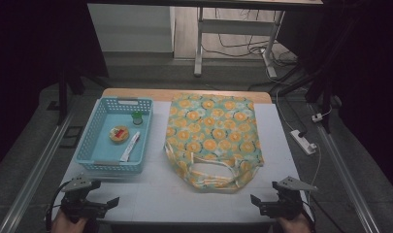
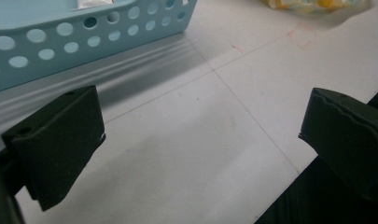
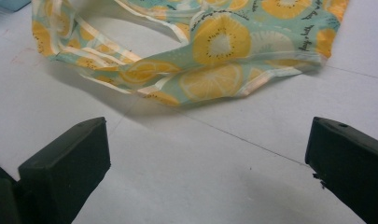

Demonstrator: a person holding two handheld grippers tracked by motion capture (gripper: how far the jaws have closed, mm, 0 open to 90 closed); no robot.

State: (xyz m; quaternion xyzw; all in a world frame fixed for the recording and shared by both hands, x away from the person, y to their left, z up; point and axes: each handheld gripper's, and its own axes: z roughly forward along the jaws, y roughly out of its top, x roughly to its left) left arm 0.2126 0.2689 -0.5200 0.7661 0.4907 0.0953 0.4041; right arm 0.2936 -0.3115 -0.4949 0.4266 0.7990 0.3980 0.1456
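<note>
Tote bag (image 1: 211, 138) in a lemon-slice print is what our grippers sit nearest to, so we take it as the thing in hand, together with the blue perforated basket (image 1: 94, 145) beside it. We start at our right gripper (image 1: 269, 204), resting low at the near edge of the table (image 1: 160, 194) with its jaws spread wide and nothing between them; in the right gripper view the bag's handles (image 3: 107, 56) lie just ahead and a little to the left. Our left gripper (image 1: 94, 206) is equally wide open and empty, with the basket's near wall (image 2: 84, 37) close in front of it. We judge the right hand the nearer one for the bag, the left for the basket. The bag lies flat, its long axis running away from us, mouth and handles toward us. Inside the basket lie a round tin (image 1: 119, 134), a small green-capped jar (image 1: 137, 118) and a slim white packet (image 1: 130, 147). Small dark script on the bag's print is too small to read.
</note>
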